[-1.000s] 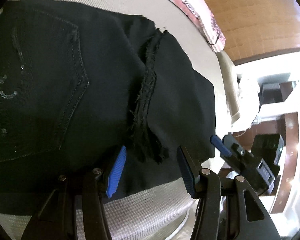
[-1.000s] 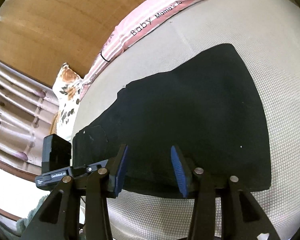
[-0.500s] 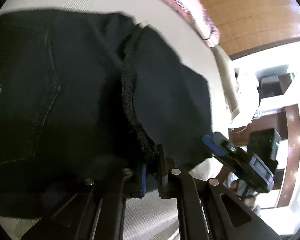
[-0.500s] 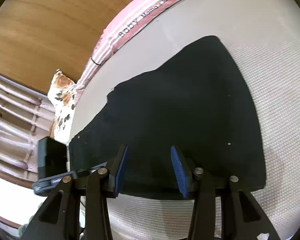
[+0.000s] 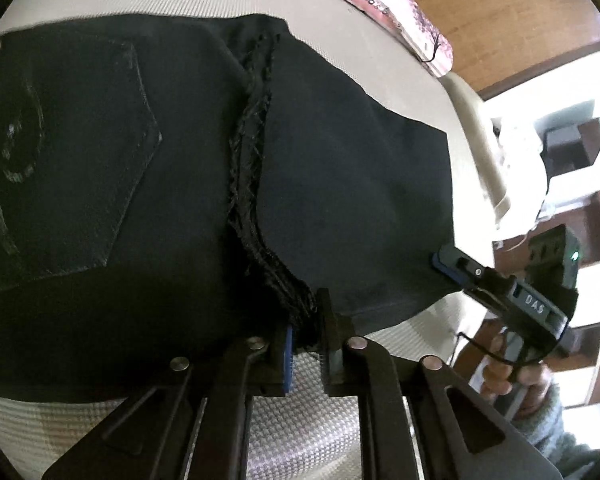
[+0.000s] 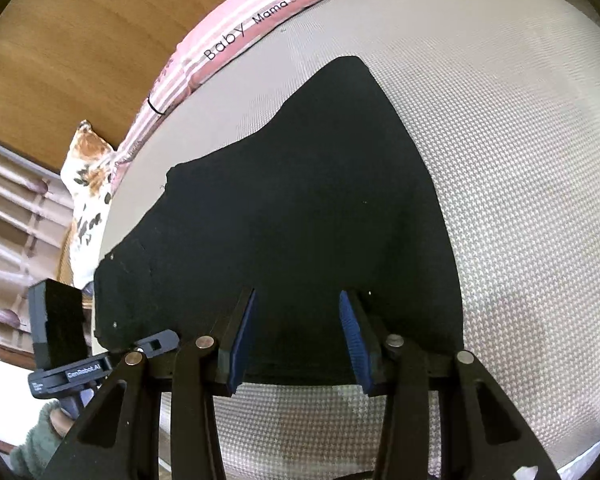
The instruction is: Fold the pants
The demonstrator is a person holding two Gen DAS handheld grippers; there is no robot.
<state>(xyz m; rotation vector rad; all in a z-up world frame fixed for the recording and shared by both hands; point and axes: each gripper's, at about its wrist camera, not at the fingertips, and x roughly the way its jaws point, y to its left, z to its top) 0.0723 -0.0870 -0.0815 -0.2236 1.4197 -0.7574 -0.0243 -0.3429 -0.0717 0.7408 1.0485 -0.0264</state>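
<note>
Black pants (image 5: 340, 180) lie folded on a pale woven bed cover (image 6: 500, 160), back pocket (image 5: 100, 160) to the left and a frayed hem (image 5: 252, 152) running down the middle. My left gripper (image 5: 306, 320) pinches the near end of that hem; its jaws are opening slightly, with the cloth still pressed between the pads. My right gripper (image 6: 298, 320) stands open over the near edge of the pants (image 6: 300, 220), the cloth lying under the gap. Each view shows the other gripper: the right gripper (image 5: 444, 260) at the pants' right corner, the left gripper (image 6: 160, 340) at their left corner.
A pink striped cushion (image 6: 228, 40) with lettering lies along the far side of the bed, below a wooden headboard (image 6: 80, 40). A floral pillow (image 6: 86, 168) sits at the far left. A person's hand (image 5: 512, 372) holds the right gripper's handle. The bed edge runs just below both grippers.
My left gripper's jaws went from wide apart to pinched on the frayed hem end, and the view rolled a little. The right gripper stayed open in nearly the same place.
</note>
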